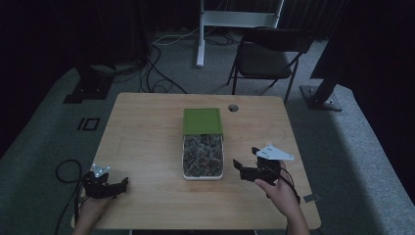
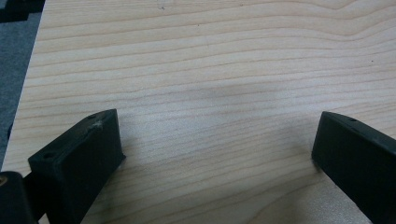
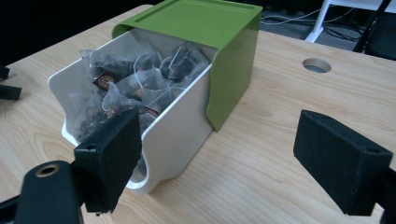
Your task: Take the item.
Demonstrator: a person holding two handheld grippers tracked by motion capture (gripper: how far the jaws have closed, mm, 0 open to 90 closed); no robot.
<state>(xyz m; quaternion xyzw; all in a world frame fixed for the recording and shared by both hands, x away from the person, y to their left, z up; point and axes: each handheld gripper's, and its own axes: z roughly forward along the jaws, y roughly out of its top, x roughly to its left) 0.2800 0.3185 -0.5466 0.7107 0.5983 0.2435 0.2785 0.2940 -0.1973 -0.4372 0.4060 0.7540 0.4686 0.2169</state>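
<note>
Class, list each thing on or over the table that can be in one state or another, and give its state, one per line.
white drawer: slid out of the green sleeve, open.
green sleeve: upright on the table, covering the drawer's far end.
tea bags: piled inside the drawer.
left tool: open, holding nothing.
right tool: open, holding nothing, beside the drawer.

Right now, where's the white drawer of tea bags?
High view: the white drawer sits mid-table, pulled toward the person out of the green case, just left of the right gripper.

High cam above table (image 1: 147, 147) facing fwd/down, gripper cams close, low, sharing tabletop
</note>
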